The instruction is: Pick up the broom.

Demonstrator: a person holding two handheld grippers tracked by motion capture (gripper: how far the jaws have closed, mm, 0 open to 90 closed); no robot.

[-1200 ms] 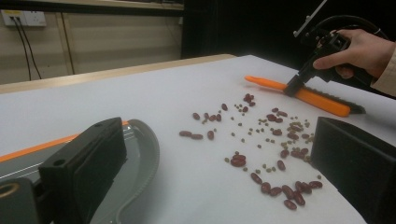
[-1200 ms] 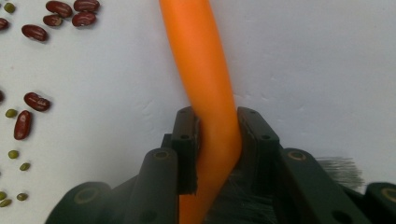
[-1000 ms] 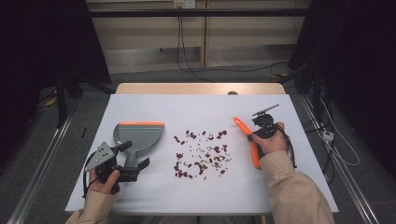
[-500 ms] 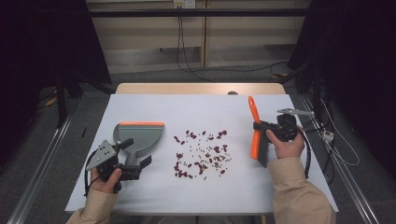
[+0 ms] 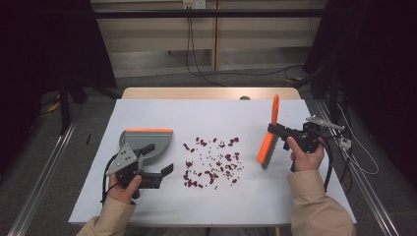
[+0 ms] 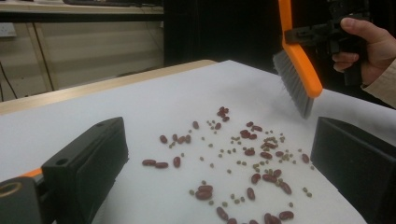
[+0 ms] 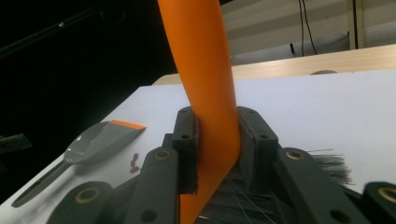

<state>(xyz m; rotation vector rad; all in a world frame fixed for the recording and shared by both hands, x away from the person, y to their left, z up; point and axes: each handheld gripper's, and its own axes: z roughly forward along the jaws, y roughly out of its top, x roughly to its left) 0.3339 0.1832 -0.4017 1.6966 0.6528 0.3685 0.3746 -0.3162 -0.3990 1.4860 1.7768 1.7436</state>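
orange plastic brush (image 5: 269,133) clamped in the right gripper (image 5: 282,133), bristles hanging down over the table (image 5: 147,206).
it looks light and stiff with soft bristles; the jaws pinch the handle mid-length, a sound hold. beans (image 5: 212,162) lie scattered between the grippers; the left gripper (image 5: 155,172) hangs wide with nothing in it, the dustpan (image 5: 147,140) just beyond it.

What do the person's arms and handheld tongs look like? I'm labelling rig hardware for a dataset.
Both forearms wear beige sleeves. Each hand grips black tongs with two blocky black jaws pierced by round screw holes. The left tongs carry a grey three-cornered plate on top; the right tongs have a grey plate too. A black cable trails from each.
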